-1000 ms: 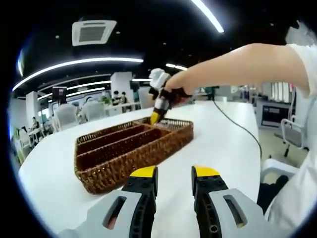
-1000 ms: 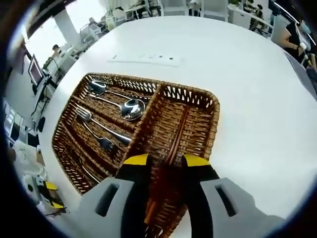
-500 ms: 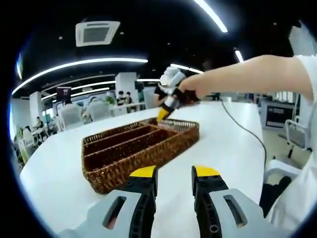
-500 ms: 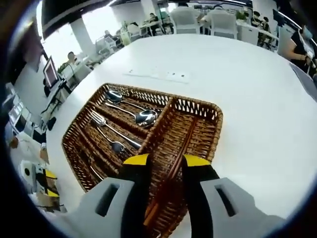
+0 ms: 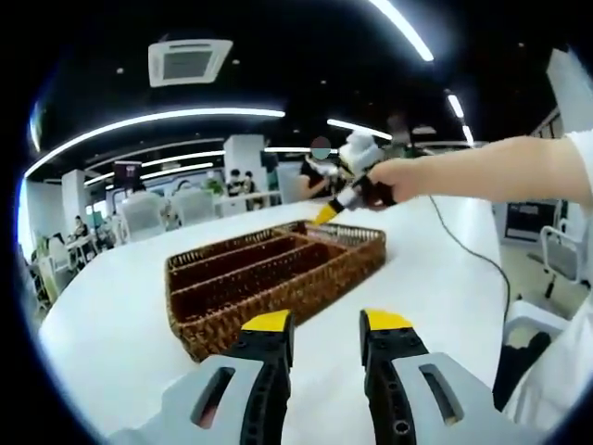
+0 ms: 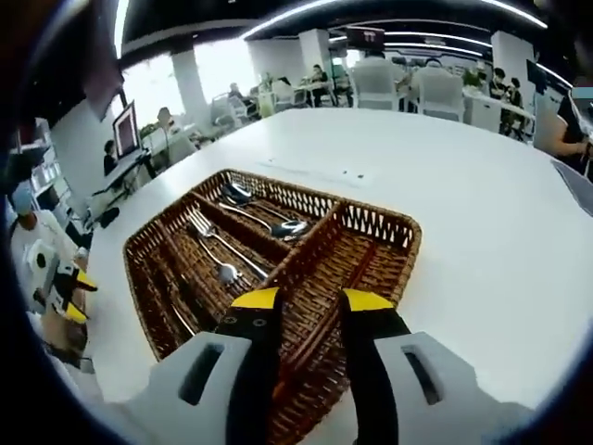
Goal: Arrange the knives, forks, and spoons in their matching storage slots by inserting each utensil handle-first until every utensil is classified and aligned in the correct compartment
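A brown wicker cutlery basket lies on the white table. In the right gripper view the basket has long slots: two spoons in the far slot, forks in the one beside it, and a dark utensil in the nearest slot, too dim to name. Reddish chopsticks lie in the wide end compartment. My right gripper hovers open above that compartment, holding nothing. In the left gripper view a hand holds the right gripper above the basket's far end. My left gripper stands open and empty, short of the basket.
A black cable runs across the table behind the basket. The table edge curves close on the left. My left gripper shows beyond that edge. Chairs and people sit at far tables.
My right gripper has risen up and back from the basket's end compartment, leaving the chopsticks lying there. The left gripper has stayed open, and its view has shifted a little.
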The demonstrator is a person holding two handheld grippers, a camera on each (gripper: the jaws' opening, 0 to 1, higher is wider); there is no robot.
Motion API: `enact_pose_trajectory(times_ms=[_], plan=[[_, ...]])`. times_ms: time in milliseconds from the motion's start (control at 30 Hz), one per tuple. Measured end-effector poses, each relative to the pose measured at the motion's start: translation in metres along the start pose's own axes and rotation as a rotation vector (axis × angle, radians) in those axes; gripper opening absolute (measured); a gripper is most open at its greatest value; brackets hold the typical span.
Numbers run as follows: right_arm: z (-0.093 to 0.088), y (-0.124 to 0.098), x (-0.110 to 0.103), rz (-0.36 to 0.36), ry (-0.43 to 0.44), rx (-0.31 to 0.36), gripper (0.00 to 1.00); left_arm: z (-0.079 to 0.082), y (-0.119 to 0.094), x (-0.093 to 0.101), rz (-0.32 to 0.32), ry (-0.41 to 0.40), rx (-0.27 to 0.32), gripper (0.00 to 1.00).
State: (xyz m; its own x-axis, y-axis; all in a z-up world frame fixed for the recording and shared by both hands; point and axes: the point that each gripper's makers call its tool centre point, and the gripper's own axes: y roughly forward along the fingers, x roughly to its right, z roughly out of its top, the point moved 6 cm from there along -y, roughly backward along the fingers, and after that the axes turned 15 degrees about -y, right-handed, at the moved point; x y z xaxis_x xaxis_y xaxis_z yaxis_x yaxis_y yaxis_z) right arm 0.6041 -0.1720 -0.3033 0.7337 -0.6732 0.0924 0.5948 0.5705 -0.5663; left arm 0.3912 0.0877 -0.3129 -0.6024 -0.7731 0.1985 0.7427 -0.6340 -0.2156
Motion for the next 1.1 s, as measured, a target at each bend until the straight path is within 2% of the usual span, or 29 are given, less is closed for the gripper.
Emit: enact_pose_trajectory(times_ms=[67,233,533,600,700,833,933,1100], plan=[[0.0,-0.001,-0.005,0.022,-0.014,0.048,0.25,0.001,0.0,-0.001,0.004,-0.002,0.001,0.27],[-0.006,-0.004,-0.014,0.027,-0.074,0.083,0.25,0.001,0.001,-0.005,0.014,-0.011,-0.001,0.28],[-0.009,-0.009,-0.031,0.056,-0.141,0.209,0.28,0.0,0.007,-0.016,0.024,-0.031,-0.013,0.32],[-0.009,-0.012,-0.034,0.045,-0.193,0.246,0.3,-0.001,0.008,-0.017,0.024,-0.039,-0.017,0.33],[-0.009,-0.016,-0.038,0.054,-0.186,0.305,0.32,-0.004,0.01,-0.02,0.026,-0.046,-0.022,0.34],[-0.014,-0.021,-0.042,0.052,-0.21,0.333,0.33,-0.007,0.013,-0.024,0.027,-0.067,-0.029,0.36],[-0.014,-0.028,-0.047,0.045,-0.215,0.413,0.36,-0.009,0.012,-0.024,0.027,-0.069,-0.026,0.37],[-0.015,-0.033,-0.057,0.042,-0.222,0.453,0.41,-0.013,0.012,-0.026,0.032,-0.083,-0.029,0.4]])
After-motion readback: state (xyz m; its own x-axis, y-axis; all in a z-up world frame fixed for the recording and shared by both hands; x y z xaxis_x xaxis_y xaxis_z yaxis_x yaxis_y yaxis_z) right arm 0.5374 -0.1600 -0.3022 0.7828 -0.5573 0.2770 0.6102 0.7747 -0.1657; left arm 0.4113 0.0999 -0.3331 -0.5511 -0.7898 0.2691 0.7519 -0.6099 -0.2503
